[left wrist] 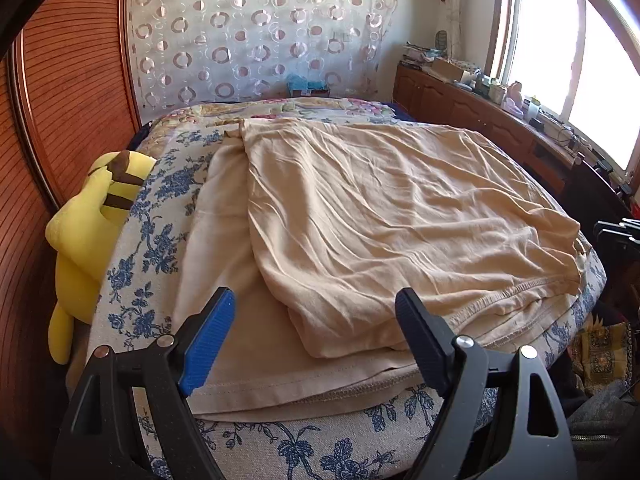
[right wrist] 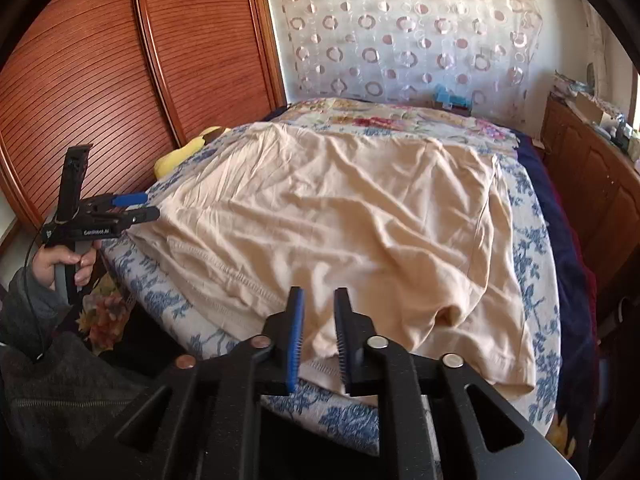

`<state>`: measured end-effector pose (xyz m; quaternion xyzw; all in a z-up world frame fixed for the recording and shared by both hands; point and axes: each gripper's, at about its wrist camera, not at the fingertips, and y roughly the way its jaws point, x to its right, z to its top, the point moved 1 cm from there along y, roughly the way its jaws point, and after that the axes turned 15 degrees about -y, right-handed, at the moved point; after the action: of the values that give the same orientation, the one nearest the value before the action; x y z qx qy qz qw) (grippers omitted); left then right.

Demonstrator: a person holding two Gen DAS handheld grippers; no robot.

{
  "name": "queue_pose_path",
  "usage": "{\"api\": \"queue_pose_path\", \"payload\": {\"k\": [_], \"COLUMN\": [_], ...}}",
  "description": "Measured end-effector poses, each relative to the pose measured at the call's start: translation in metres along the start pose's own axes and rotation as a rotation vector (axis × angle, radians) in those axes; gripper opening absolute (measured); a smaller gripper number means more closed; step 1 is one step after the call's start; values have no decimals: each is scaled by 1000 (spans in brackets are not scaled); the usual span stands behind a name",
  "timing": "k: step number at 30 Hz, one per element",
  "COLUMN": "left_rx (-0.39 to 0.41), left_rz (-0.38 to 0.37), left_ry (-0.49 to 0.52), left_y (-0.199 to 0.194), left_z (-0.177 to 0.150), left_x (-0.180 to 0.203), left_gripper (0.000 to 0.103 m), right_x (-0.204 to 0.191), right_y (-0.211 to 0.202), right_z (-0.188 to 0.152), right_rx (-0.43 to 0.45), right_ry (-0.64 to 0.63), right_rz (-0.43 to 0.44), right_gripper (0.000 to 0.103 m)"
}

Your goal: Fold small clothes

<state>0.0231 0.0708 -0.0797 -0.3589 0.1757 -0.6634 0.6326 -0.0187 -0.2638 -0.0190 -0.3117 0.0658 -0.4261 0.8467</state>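
A beige garment (left wrist: 360,216) lies spread on the bed, one side folded over itself, hem toward me. It also shows in the right wrist view (right wrist: 340,224). My left gripper (left wrist: 316,304) is open and empty, its fingers either side of the near folded corner, just above the cloth. In the right wrist view the left gripper (right wrist: 146,206) sits at the garment's left edge. My right gripper (right wrist: 319,300) has its jaws a narrow gap apart, just above the garment's near hem; no cloth is pinched.
The bed has a blue floral cover (left wrist: 160,216). A yellow plush toy (left wrist: 84,232) lies at its left side by wooden wardrobe doors (right wrist: 100,80). A wooden cabinet (left wrist: 480,116) with clutter runs under the window on the right.
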Motion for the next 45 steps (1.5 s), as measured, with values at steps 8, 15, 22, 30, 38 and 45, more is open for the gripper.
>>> {"api": "queue_pose_path", "payload": {"k": [8,15,22,30,38,45], "left_rx": [34,45,35,-36,-60,-99], "left_rz": [37,64,101,25,-47,-165], "left_ry": [-60,-120,-166,-283,-291,-395], "left_y": [3,8,15,27,29,30], "left_z": [9,13,12,10,8,14], "left_x": [-15,-35,-56,-78,-67,-74], "left_gripper": [84,84,84,84,83,83], "right_x": [3,15,22,20,24,24], "right_y": [29,75,89,97,99,97], "right_z": [4,-5,-11,-12,-16,-18], "right_rx": [2,-66,-96,-108,-106,-88], "right_ry": [-15,26,58,27,18,42], "right_rz": [-99,-134,-147,-147,-123,-110], "right_gripper": [42,42,51,80,90,90]}}
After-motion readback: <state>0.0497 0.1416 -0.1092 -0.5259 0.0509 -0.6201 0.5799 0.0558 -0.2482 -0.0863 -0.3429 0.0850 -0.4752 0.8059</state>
